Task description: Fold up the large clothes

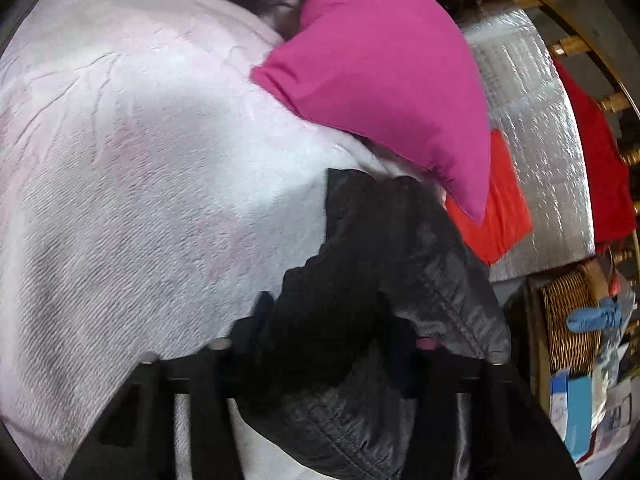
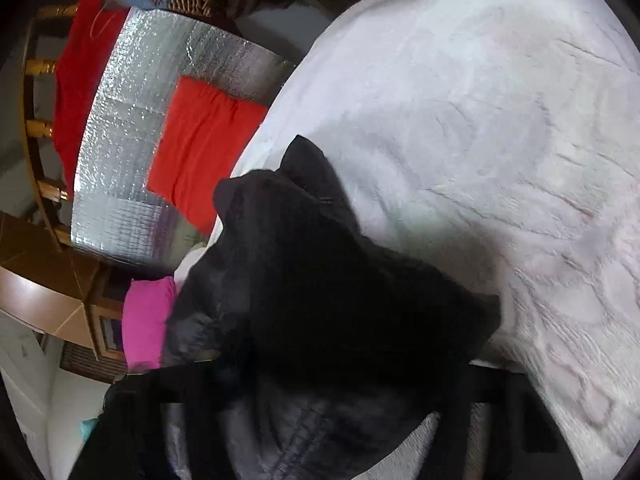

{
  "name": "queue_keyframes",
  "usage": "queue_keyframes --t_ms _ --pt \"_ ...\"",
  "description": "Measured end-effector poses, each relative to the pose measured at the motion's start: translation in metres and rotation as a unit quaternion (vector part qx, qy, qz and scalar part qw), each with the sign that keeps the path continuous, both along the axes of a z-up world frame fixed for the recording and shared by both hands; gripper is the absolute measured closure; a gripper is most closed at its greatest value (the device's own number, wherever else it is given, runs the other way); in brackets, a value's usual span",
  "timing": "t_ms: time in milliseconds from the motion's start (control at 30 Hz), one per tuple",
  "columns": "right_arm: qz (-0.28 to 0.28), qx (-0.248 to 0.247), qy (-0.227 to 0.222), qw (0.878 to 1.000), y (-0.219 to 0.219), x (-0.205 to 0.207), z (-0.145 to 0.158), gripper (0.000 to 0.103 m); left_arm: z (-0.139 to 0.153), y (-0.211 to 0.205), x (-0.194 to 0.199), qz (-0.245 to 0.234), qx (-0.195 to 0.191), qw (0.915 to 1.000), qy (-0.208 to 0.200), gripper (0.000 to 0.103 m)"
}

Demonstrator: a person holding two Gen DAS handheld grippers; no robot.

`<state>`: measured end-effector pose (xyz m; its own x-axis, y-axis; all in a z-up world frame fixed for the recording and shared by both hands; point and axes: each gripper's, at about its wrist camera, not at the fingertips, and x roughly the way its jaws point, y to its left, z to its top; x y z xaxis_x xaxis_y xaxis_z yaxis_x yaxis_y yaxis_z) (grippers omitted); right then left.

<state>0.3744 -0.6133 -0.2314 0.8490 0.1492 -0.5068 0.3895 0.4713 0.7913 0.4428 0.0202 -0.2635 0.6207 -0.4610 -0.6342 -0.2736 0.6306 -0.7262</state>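
A: In the left wrist view we saw the black jacket (image 1: 360, 280) bunched at lower centre, lying on the white blanket (image 1: 140, 160). The left gripper (image 1: 320, 360) had the cloth heaped between its fingers; whether the pads pressed on it, we could not tell, since the folds hid them.

B: We had the same trouble on the other side. In the right wrist view the jacket (image 2: 328, 300) filled the lower middle of the frame, blurred and dark, and the right gripper (image 2: 320, 392) was buried under it. Clamped or apart, we could not say.

A: Above the jacket, upper centre, we saw a pink pillow (image 1: 380, 80) resting on the blanket's edge, with an orange cloth (image 1: 500, 208) below it on a silver mat (image 1: 532, 120).

B: We saw that mat (image 2: 120, 140) at upper left, the orange cloth (image 2: 204, 148) on it, and the pillow (image 2: 146, 324) at lower left.

A: Any writing?

B: None we could read. At lower right of the left view some blue and white packs (image 1: 576, 408) showed print, too small to make out.
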Motion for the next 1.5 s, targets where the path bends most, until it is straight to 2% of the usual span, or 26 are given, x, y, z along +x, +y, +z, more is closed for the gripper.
queue_keyframes --t_ms 33,133,233,400,533,600,667,700,733,800,867,933,967,1000,1067,1133,1167,1267,1367,1433,1500 --pt "0.002 -0.007 -0.003 1.0 0.001 -0.001 0.003 0.059 0.003 -0.002 0.001 -0.006 0.006 0.9999 -0.007 0.076" --pt "0.01 -0.047 -0.01 0.999 0.008 -0.007 0.02 0.068 0.021 -0.005 -0.006 -0.013 0.037 0.9989 -0.026 0.086" --pt "0.023 -0.054 -0.01 0.998 0.011 -0.024 0.03 0.071 0.03 -0.005 -0.022 -0.015 0.051 0.998 -0.034 0.088" --pt "0.043 -0.058 0.016 0.997 0.007 -0.075 0.033 0.072 0.032 0.009 -0.076 -0.036 0.048 0.998 -0.02 0.088" --pt "0.058 -0.073 0.021 0.995 0.01 -0.138 0.025 0.072 0.036 0.017 -0.127 -0.053 0.072 0.9956 -0.029 0.088" --pt "0.061 -0.058 0.027 0.996 0.011 -0.177 0.01 0.072 0.034 0.023 -0.161 -0.055 0.077 0.995 -0.032 0.087" --pt "0.063 -0.039 0.033 0.997 0.011 -0.201 -0.001 0.068 0.026 0.029 -0.188 -0.056 0.077 0.9952 -0.019 0.083" --pt "0.066 -0.031 0.043 0.996 0.01 -0.215 -0.004 0.061 0.022 0.033 -0.199 -0.057 0.081 0.9951 -0.005 0.073" --pt "0.07 -0.027 0.06 0.995 0.009 -0.226 -0.005 0.048 0.021 0.038 -0.205 -0.057 0.082 0.9949 0.007 0.064" --pt "0.089 -0.04 0.088 0.991 0.009 -0.244 0.003 0.028 0.023 0.052 -0.219 -0.058 0.087 0.994 0.033 0.055" --pt "0.115 -0.075 0.1 0.985 0.009 -0.257 0.019 0.028 0.04 0.066 -0.237 -0.056 0.092 0.994 0.017 0.051" --pt "0.131 -0.14 0.107 0.975 0.008 -0.272 0.05 0.028 0.063 0.073 -0.247 -0.038 0.137 0.9898 -0.008 0.041" --pt "0.132 -0.154 0.099 0.974 0.007 -0.276 0.059 0.028 0.081 0.071 -0.249 -0.032 0.17 0.9845 -0.031 0.038" --pt "0.131 -0.17 0.083 0.973 0.006 -0.277 0.076 0.027 0.092 0.067 -0.246 -0.036 0.185 0.9811 -0.045 0.034" --pt "0.138 -0.191 0.048 0.971 0.012 -0.264 0.103 0.02 0.113 0.05 -0.234 -0.059 0.193 0.9765 -0.077 0.029" --pt "0.156 -0.213 0.039 0.964 0.029 -0.236 0.115 0.018 0.126 0.017 -0.209 -0.093 0.196 0.9723 -0.087 0.021" --pt "0.174 -0.228 0.041 0.957 0.043 -0.213 0.117 0.018 0.127 0.002 -0.197 -0.115 0.204 0.9686 -0.085 0.021" --pt "0.224 -0.254 0.054 0.939 0.08 -0.152 0.109 0.017 0.121 -0.054 -0.157 -0.178 0.232 0.9534 -0.073 0.021" --pt "0.247 -0.288 0.088 0.921 0.108 -0.087 0.089 0.017 0.103 -0.094 -0.125 -0.224 0.252 0.9399 -0.053 0.021" --pt "0.254 -0.3 0.101 0.914 0.114 -0.058 0.074 0.017 0.088 -0.111 -0.107 -0.234 0.279 0.9307 -0.033 0.021" --pt "0.257 -0.318 0.125 0.904 0.12 -0.037 0.059 0.017 0.072 -0.12 -0.09 -0.237 0.29 0.9269 -0.023 0.021"
